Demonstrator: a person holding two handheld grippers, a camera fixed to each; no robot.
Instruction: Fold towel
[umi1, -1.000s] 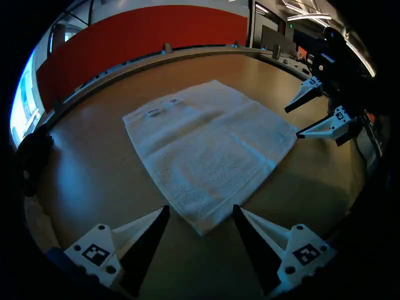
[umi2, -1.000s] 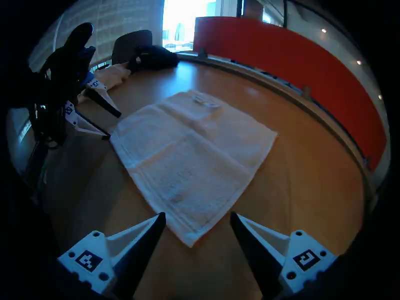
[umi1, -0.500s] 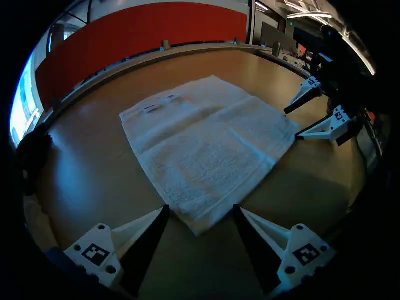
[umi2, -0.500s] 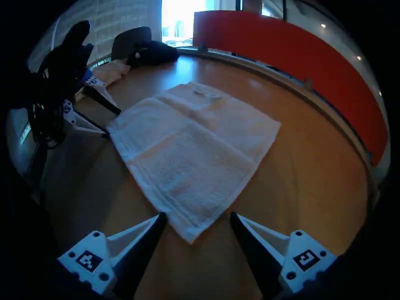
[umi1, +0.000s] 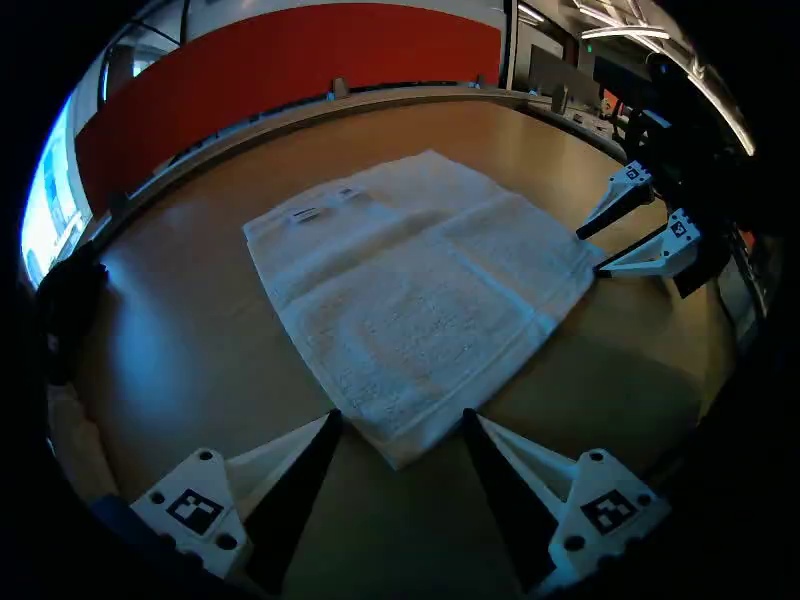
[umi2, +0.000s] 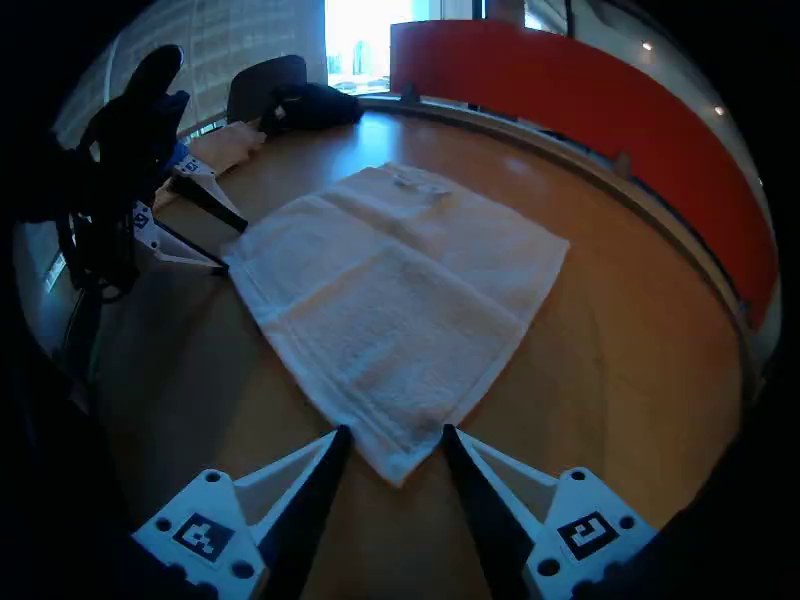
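Wooden counter (umi1: 180, 330) with a curved far edge. Red panel (umi1: 280, 70) runs behind the counter's far edge. Bright window (umi2: 385, 45) beyond the counter's end. Dark chair (umi2: 262, 85) at that end. Black bundle (umi2: 315, 100) on the counter, beige cloth (umi2: 225, 148) near it.

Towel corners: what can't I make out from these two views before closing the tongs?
- Left gripper view: whether the left tongs touch the towel at its near corner; height above the table is unreadable.
- Right gripper view: same for the right tongs.
- Right gripper view: dark bundle at the table's far edge, too dim to identify.
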